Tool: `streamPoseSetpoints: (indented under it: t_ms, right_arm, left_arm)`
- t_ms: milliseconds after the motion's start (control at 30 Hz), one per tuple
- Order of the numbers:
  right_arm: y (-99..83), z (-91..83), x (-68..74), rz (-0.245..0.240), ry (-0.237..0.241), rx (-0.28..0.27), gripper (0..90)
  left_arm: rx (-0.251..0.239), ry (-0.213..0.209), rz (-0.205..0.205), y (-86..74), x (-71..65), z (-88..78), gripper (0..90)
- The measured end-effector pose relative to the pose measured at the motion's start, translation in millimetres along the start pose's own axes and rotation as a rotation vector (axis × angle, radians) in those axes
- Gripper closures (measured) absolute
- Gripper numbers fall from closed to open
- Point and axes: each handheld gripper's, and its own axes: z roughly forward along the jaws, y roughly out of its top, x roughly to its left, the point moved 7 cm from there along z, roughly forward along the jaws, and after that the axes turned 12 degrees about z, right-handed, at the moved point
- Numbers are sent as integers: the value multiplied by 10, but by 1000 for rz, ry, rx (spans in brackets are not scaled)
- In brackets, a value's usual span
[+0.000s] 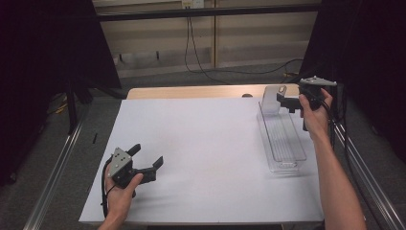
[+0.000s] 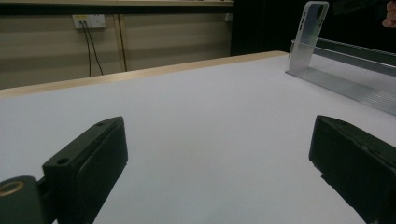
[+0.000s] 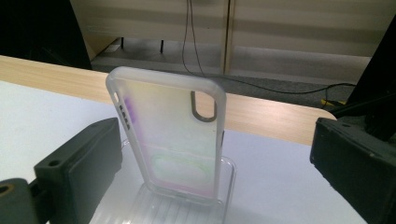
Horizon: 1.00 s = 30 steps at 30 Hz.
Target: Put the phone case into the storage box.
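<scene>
A translucent phone case (image 1: 273, 98) (image 3: 173, 135) stands upright on its short end at the far end of a long clear plastic tray (image 1: 286, 143) (image 3: 229, 184). My right gripper (image 1: 286, 103) (image 3: 217, 140) is level with it just to the right, open, its black jaws on either side of the case and apart from it. My left gripper (image 1: 148, 155) (image 2: 217, 140) rests on the white table top at the near left, open with nothing between the jaws. In the left gripper view the case (image 2: 308, 32) and tray (image 2: 355, 86) lie far off at the right.
The white sheet (image 1: 206, 143) covers the table, with a wooden strip (image 1: 191, 92) along the far edge. Black curtains hang at both sides. Cables (image 1: 201, 67) run over the floor behind, and a wall socket (image 2: 88, 21) sits on the back wall.
</scene>
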Motion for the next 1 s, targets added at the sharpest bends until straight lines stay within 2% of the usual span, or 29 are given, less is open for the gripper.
streamPoseSetpoints:
  t_ms: [267,433,567,700,767,900,1000]
  right_arm:
    - [-40,-46,9,-2,-5,-12,22]
    - [-66,-63,14,-17,-8,-51,17]
    - [-86,-79,41,-9,5,-65,18]
    - [-96,-122,42,-20,-13,-84,28]
    - [-92,-154,32,-13,-15,-101,28]
    - [-110,-218,12,11,8,-99,22]
    - [-116,-266,-13,17,12,-114,20]
  left_arm:
    - [-13,-7,12,18,9,-26,45]
    - [-20,-7,10,22,16,-44,45]
    - [-17,-5,8,7,8,-51,45]
    - [-20,-10,9,7,-10,-52,45]
    - [-24,-9,8,8,-2,-54,45]
    - [-21,-9,-3,-7,7,-59,48]
    - [-24,-7,7,-8,4,-71,48]
